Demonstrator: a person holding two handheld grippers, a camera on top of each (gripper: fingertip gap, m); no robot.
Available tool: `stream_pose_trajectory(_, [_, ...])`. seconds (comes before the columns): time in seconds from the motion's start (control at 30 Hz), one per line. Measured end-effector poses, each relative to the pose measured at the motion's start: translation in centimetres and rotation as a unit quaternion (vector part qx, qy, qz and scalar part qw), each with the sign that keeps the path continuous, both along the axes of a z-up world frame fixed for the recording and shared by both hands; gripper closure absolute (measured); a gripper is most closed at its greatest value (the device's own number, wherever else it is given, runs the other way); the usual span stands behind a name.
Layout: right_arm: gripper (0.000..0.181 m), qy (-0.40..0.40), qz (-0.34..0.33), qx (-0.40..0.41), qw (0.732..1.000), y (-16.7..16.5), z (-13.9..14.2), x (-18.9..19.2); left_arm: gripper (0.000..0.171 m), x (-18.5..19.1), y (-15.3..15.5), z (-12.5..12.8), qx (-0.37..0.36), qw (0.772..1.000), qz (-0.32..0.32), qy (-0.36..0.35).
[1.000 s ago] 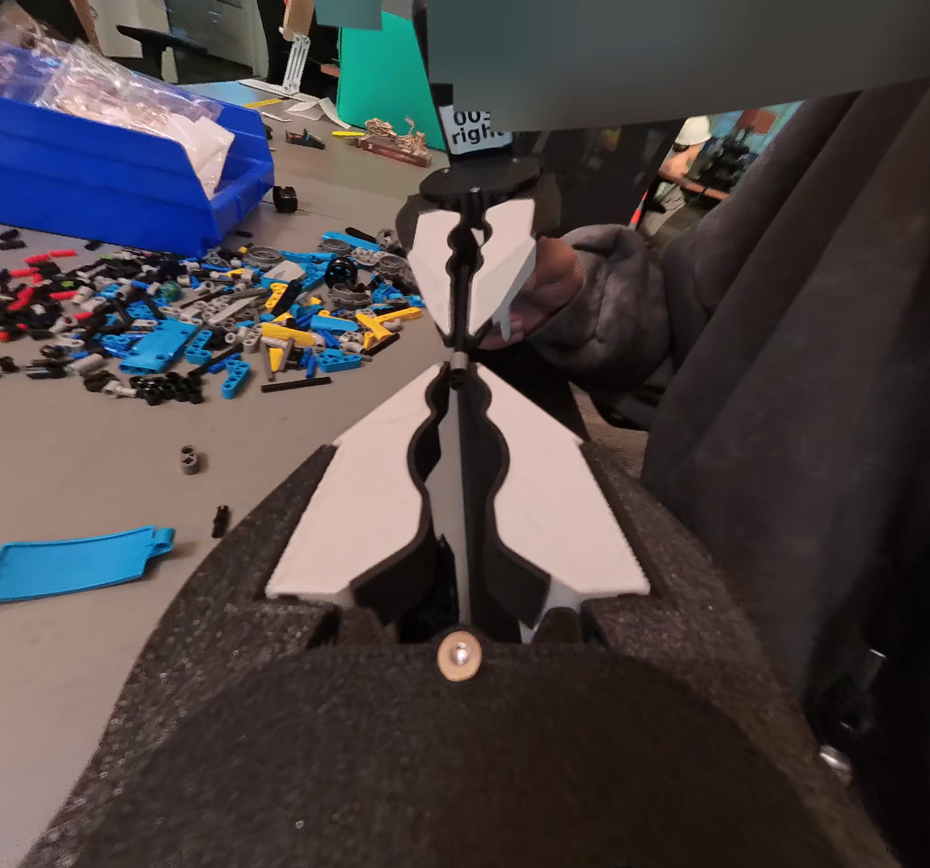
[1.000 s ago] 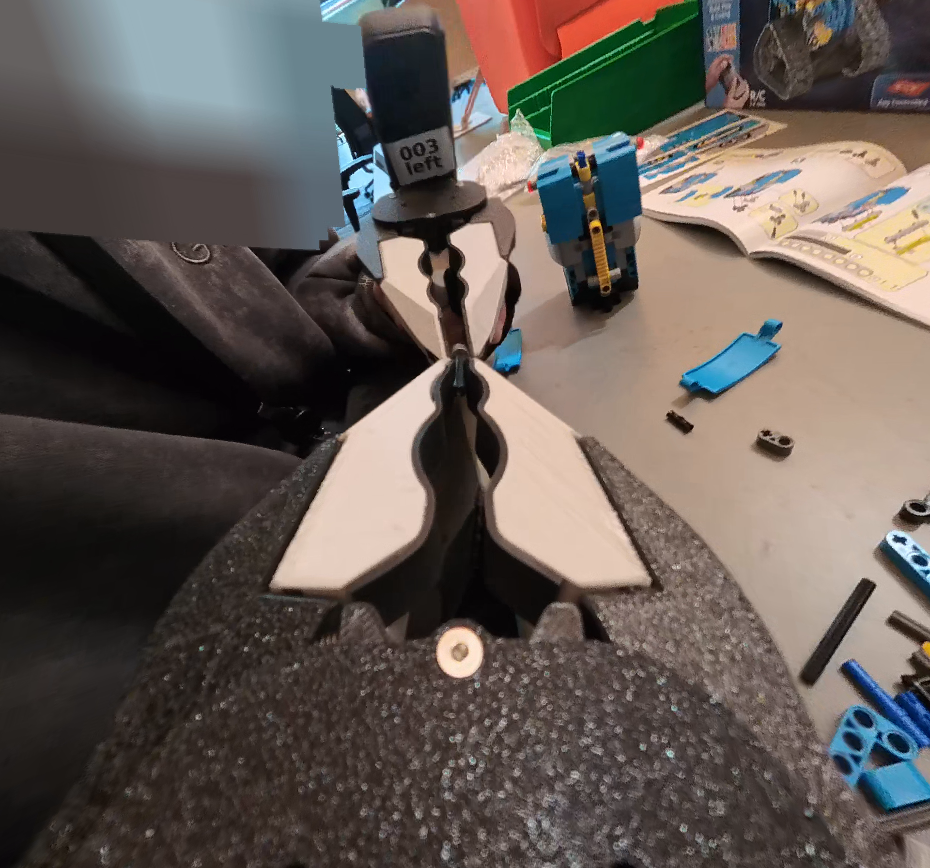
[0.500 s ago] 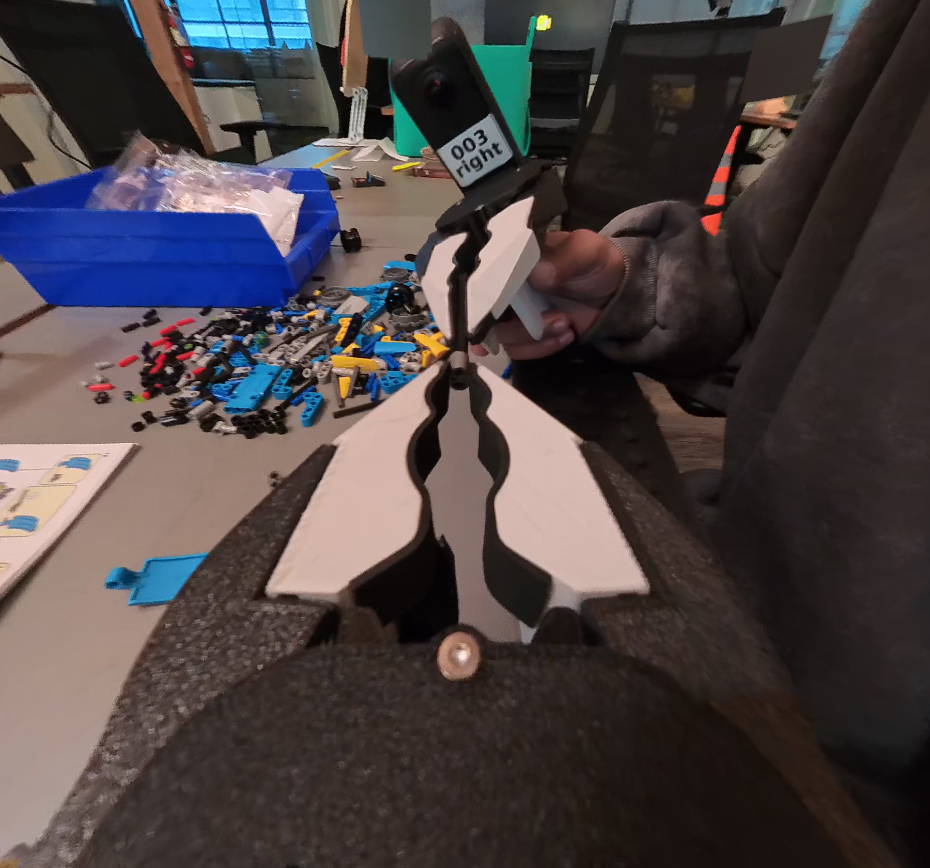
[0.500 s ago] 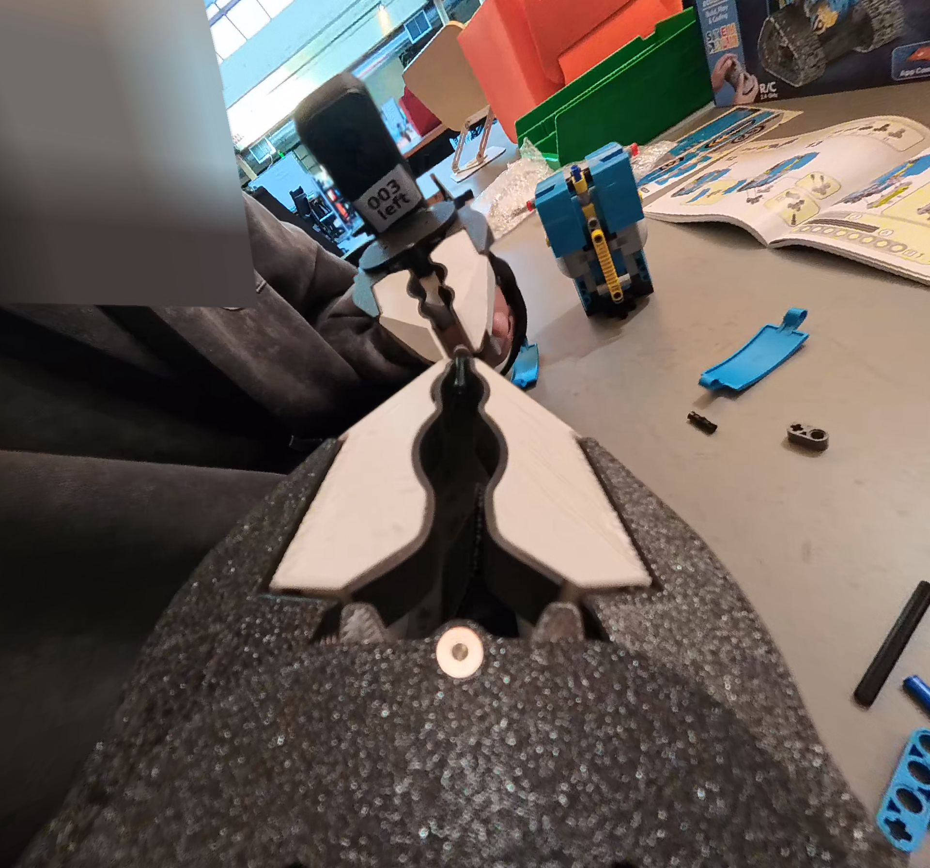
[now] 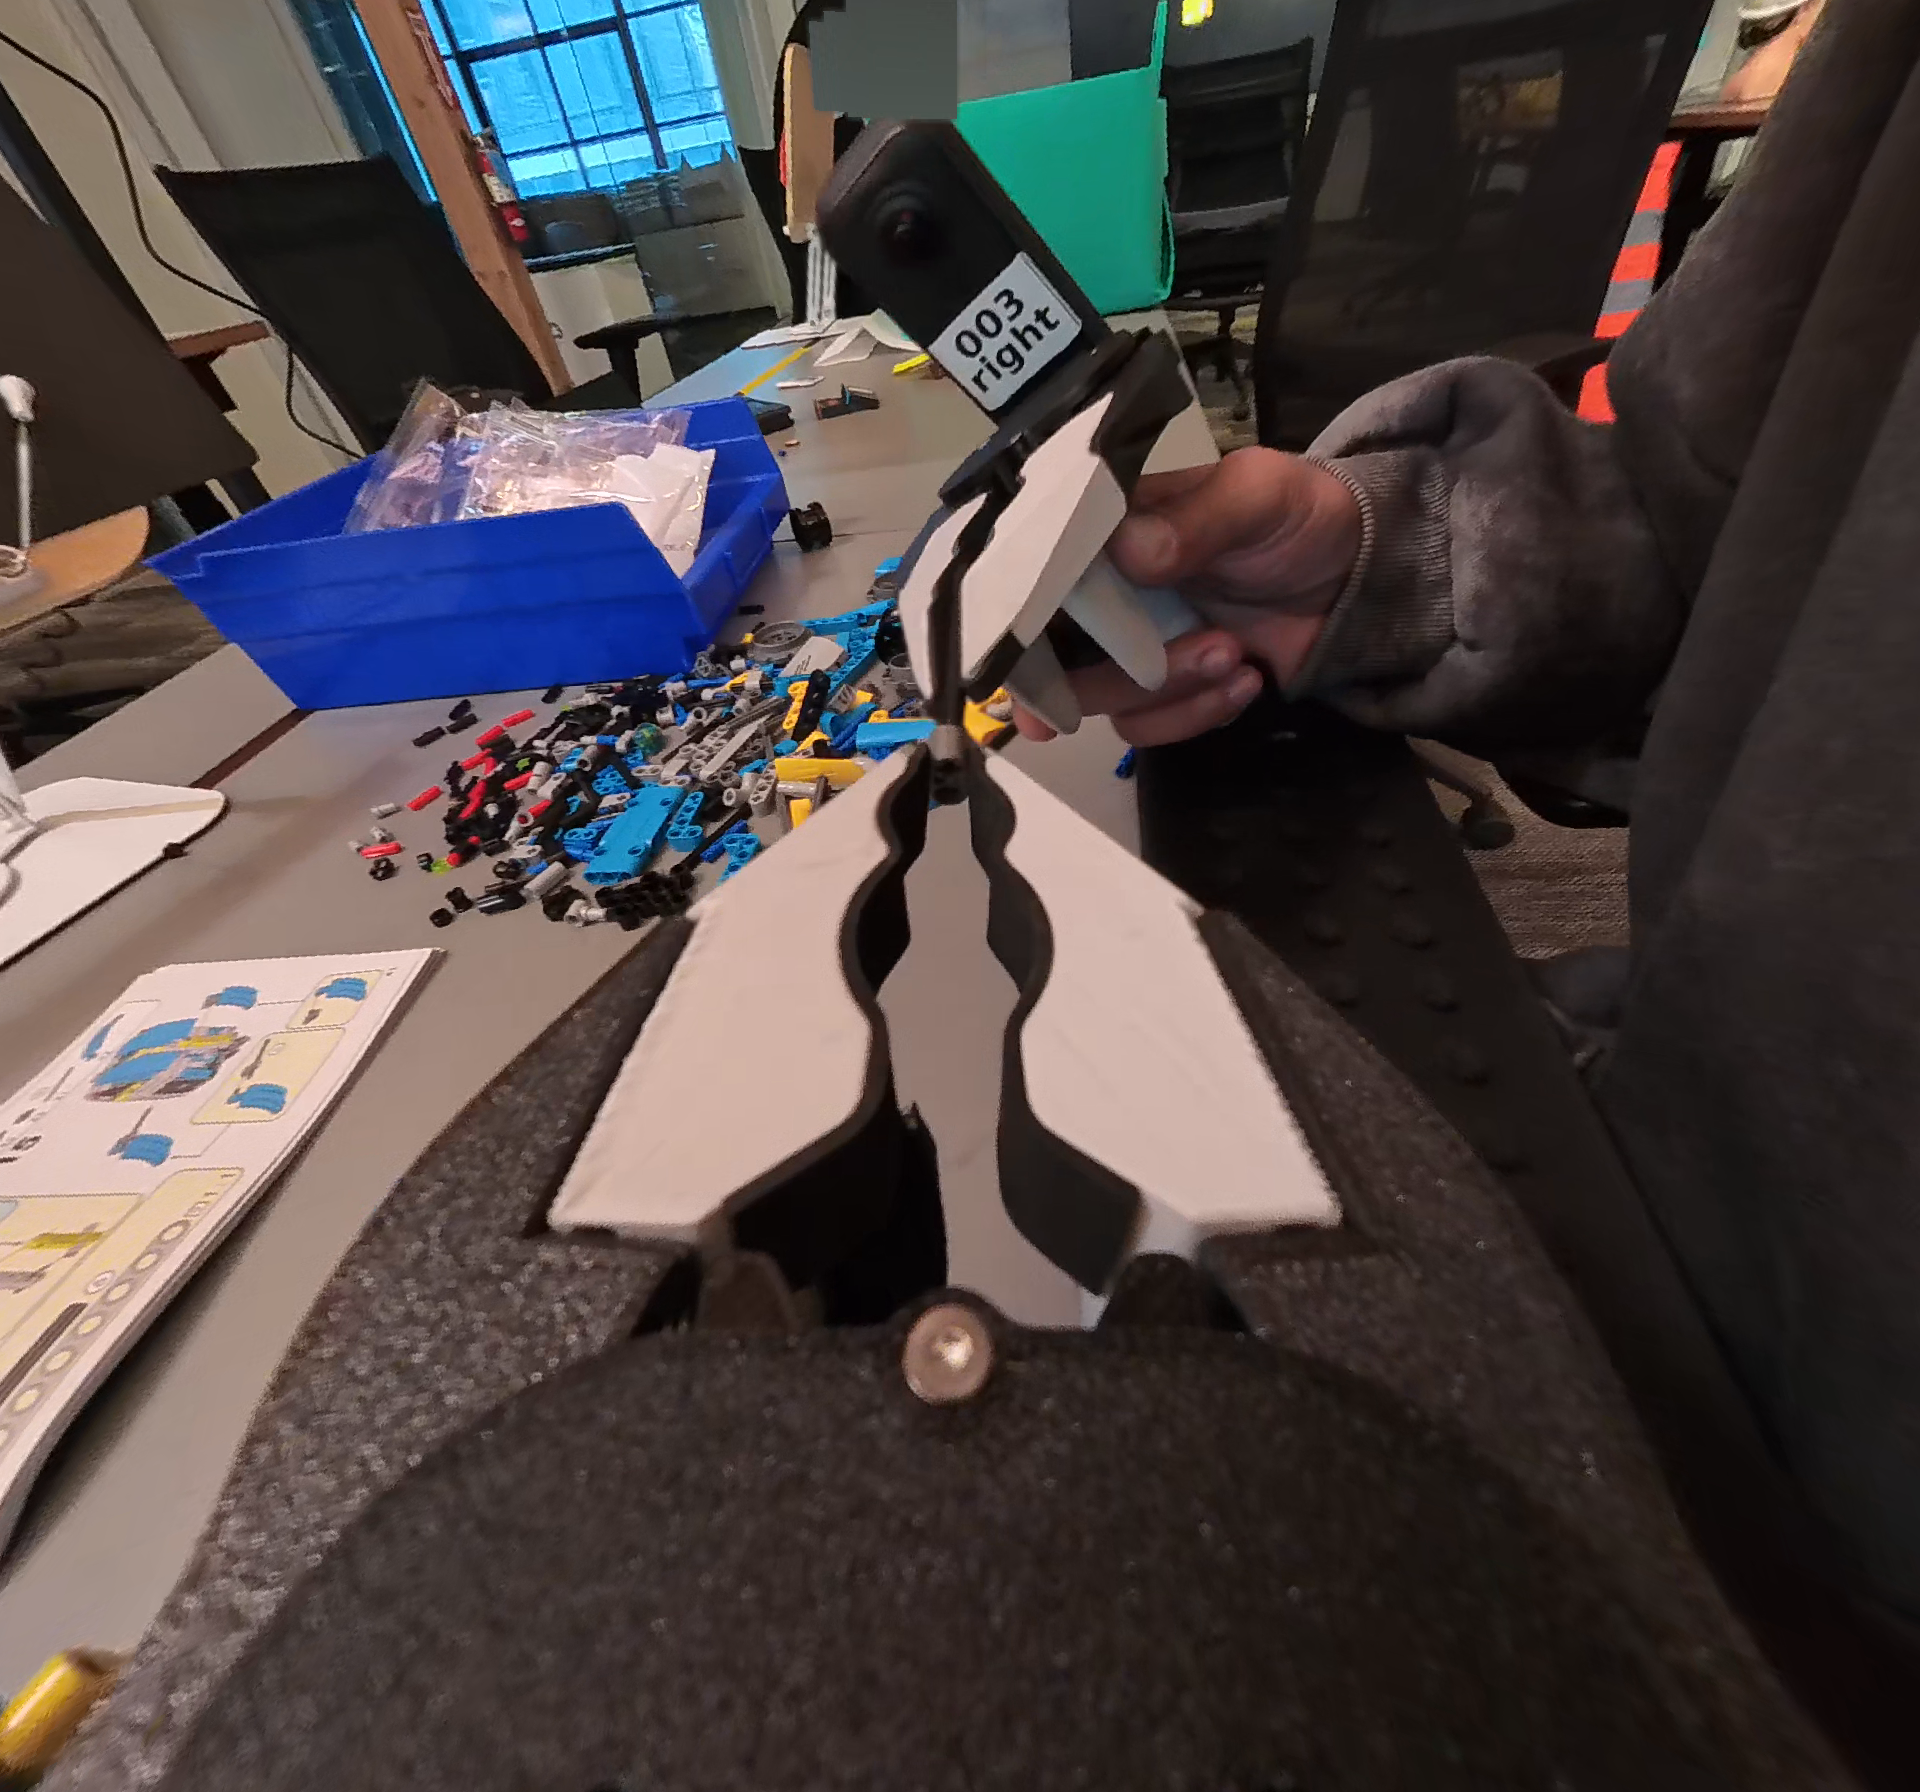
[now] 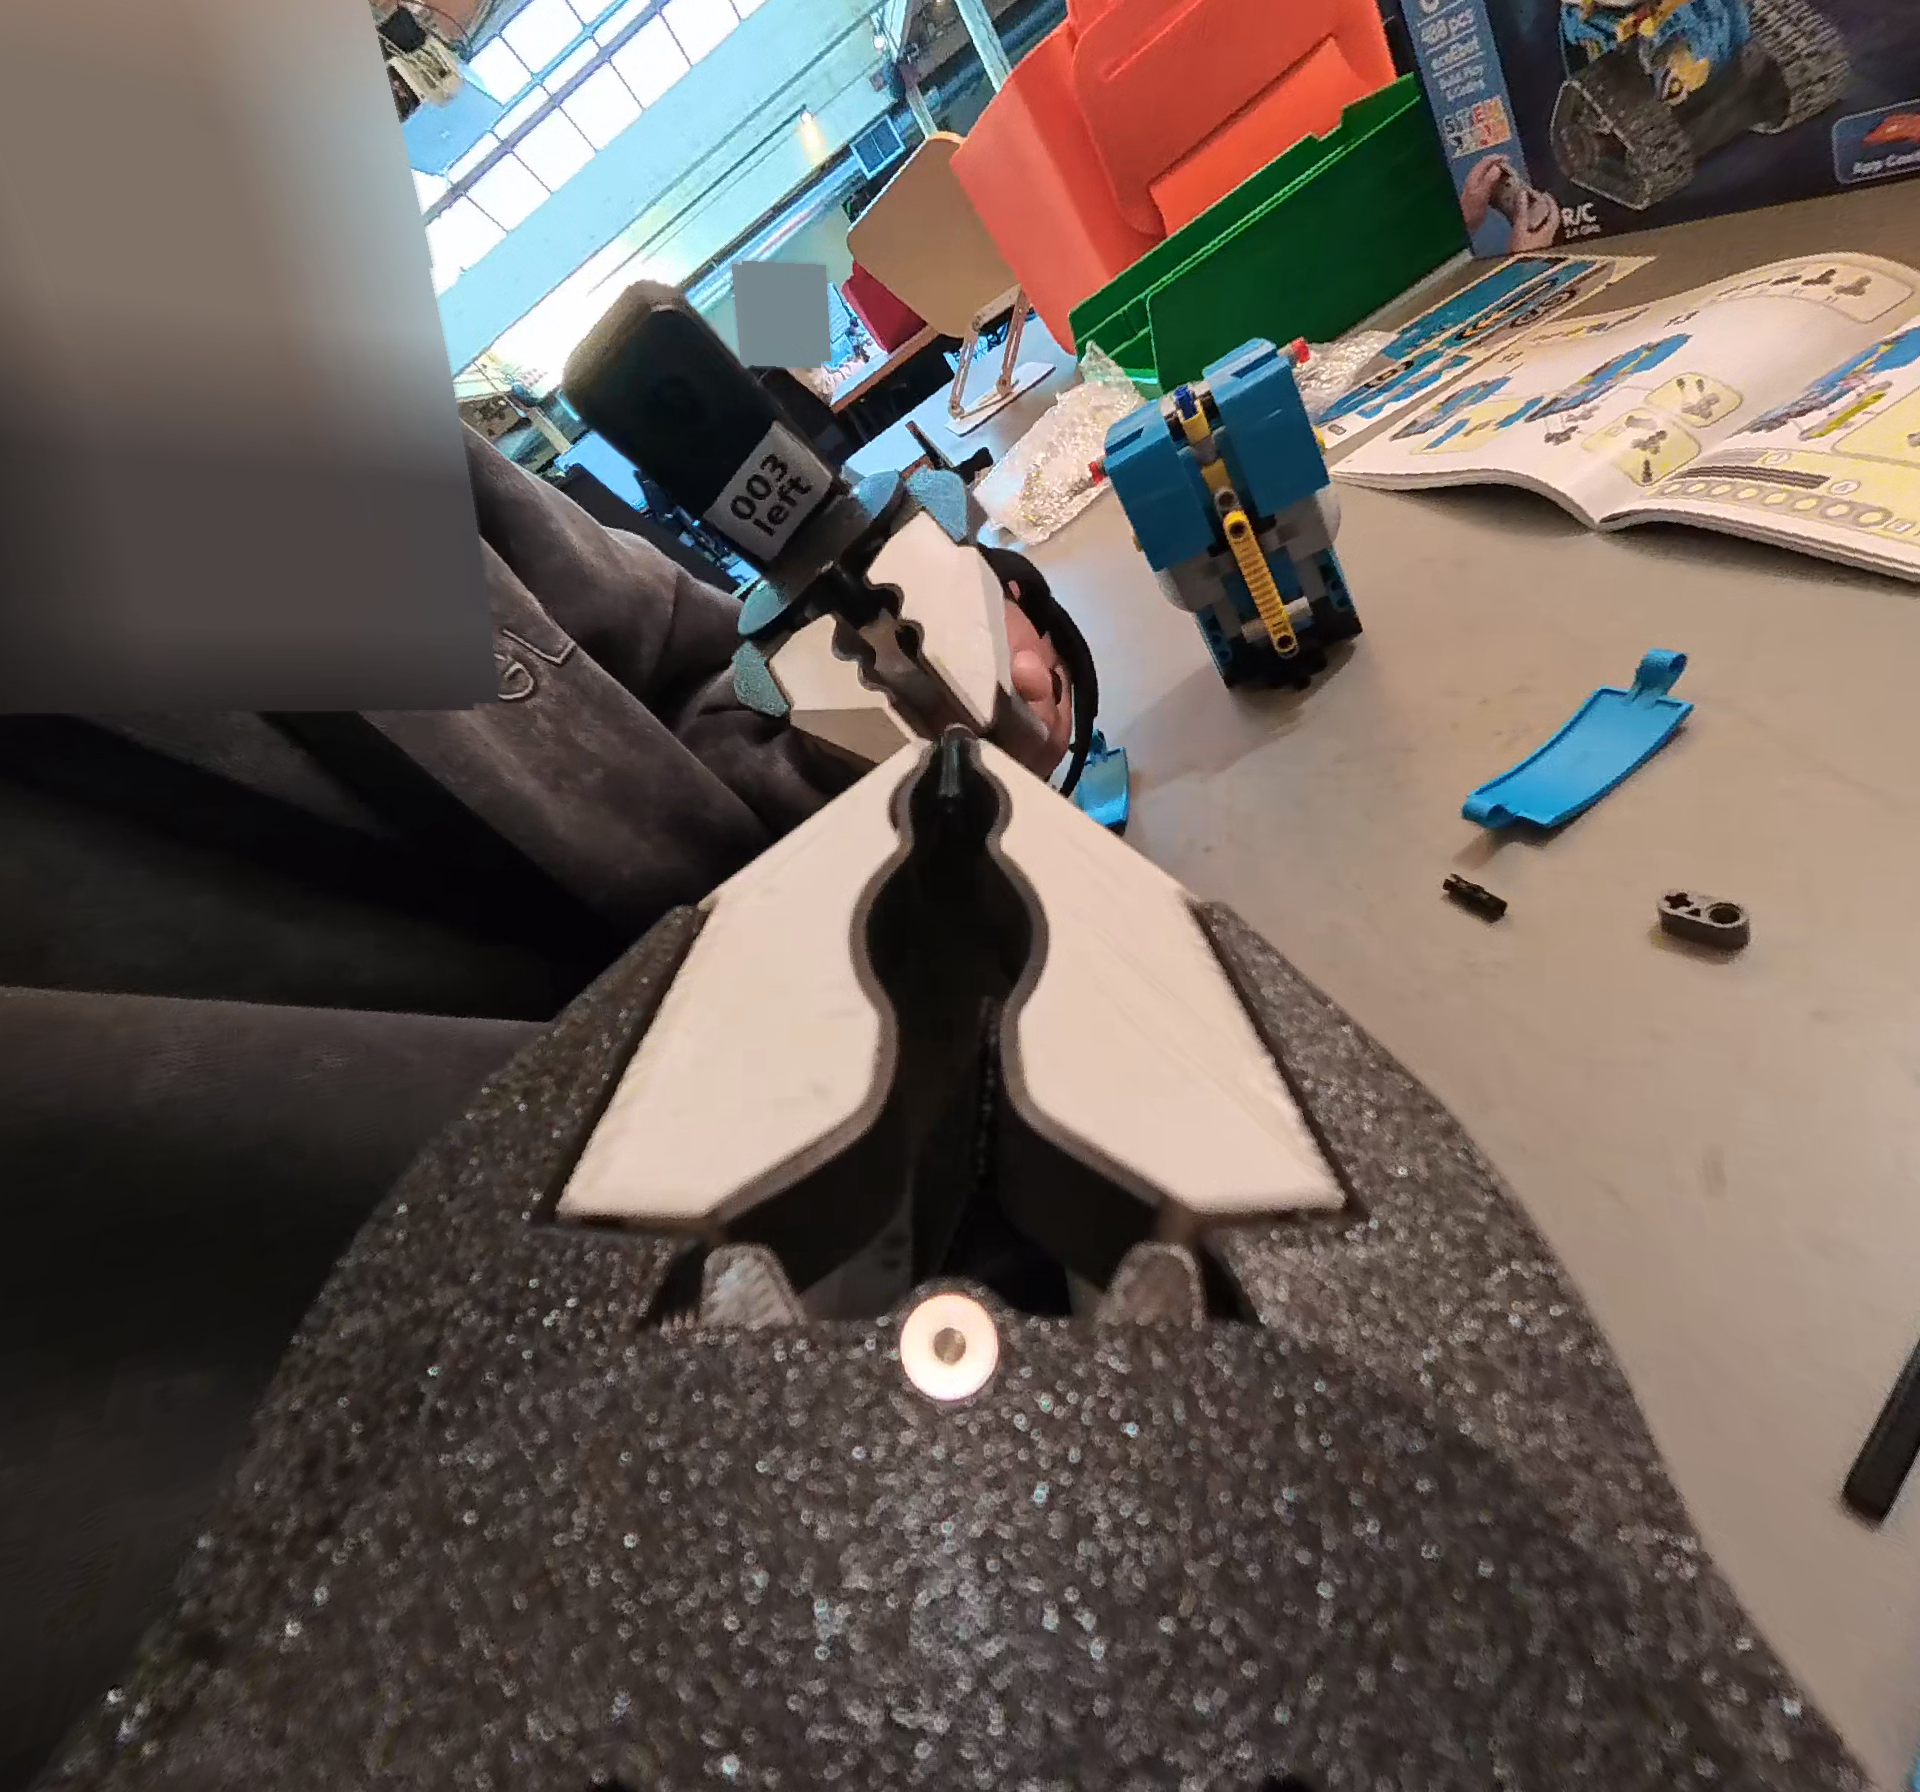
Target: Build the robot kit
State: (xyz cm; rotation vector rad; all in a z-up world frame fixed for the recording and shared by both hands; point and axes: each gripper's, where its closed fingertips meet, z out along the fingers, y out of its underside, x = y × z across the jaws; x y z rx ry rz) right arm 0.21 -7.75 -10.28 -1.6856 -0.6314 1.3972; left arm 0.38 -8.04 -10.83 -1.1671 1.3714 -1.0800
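Note:
My left gripper [image 5: 948,774] is shut on a small black connector piece [image 5: 948,786] at its tips. My right gripper [image 6: 951,755] is shut on a small dark pin [image 6: 951,768]. The two grippers meet tip to tip in the air near the table's front edge, and the pin's grey end [image 5: 948,741] touches the black piece. In the left wrist view the right gripper [image 5: 940,714] comes down from the upper right, held by a hand [image 5: 1226,589]. In the right wrist view the left gripper [image 6: 961,719] comes in from the upper left.
A heap of loose building pieces [image 5: 665,786] lies in front of a blue bin [image 5: 468,589]. An open instruction booklet [image 6: 1662,412], a blue built model [image 6: 1231,537], a blue curved panel [image 6: 1579,755], a black pin [image 6: 1473,895] and a grey connector [image 6: 1704,919] lie on the grey table. Both grippers' tips are close together, under 4 cm apart.
Both grippers have tilted and swung while staying tip to tip, so more of the room shows behind them. Both stay shut on their pieces.

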Motion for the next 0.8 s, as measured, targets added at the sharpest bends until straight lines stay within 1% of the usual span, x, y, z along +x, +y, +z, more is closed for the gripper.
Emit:
stream_pose_trajectory(0.13, [0.177,-0.010,-0.005,0.000,1.000,0.1,-0.3,0.0,0.165,0.0,0.1,-0.1,0.011,1.000,0.006,0.003])
stream_pose_trajectory(0.3, [0.178,-0.018,-0.009,0.004,1.000,0.2,-0.5,0.0,0.165,0.0,0.1,-0.3,0.009,1.000,0.004,0.008])
stream_pose_trajectory(0.4, [0.177,-0.019,0.000,0.007,1.000,-0.1,-0.4,-0.1,0.165,0.0,-0.3,-0.3,0.001,1.000,-0.006,0.007])
stream_pose_trajectory(0.47, [0.177,-0.013,0.014,-0.006,1.000,-0.4,-0.5,-0.2,0.165,0.1,-0.5,-0.4,0.004,1.000,-0.011,0.011])
stream_pose_trajectory(0.67, [0.178,-0.078,0.011,-0.004,0.997,-0.5,-2.0,-0.4,0.165,0.4,-0.6,-1.6,0.030,0.998,-0.001,0.046])
stream_pose_trajectory(0.73, [0.178,-0.096,0.001,-0.004,0.995,-0.2,-2.4,-0.3,0.166,0.5,-0.3,-2.1,0.040,0.997,0.008,0.060])
stream_pose_trajectory(0.8, [0.177,-0.101,-0.003,-0.002,0.995,0.0,-2.7,-0.3,0.165,0.5,-0.1,-2.3,0.037,0.997,0.011,0.063])
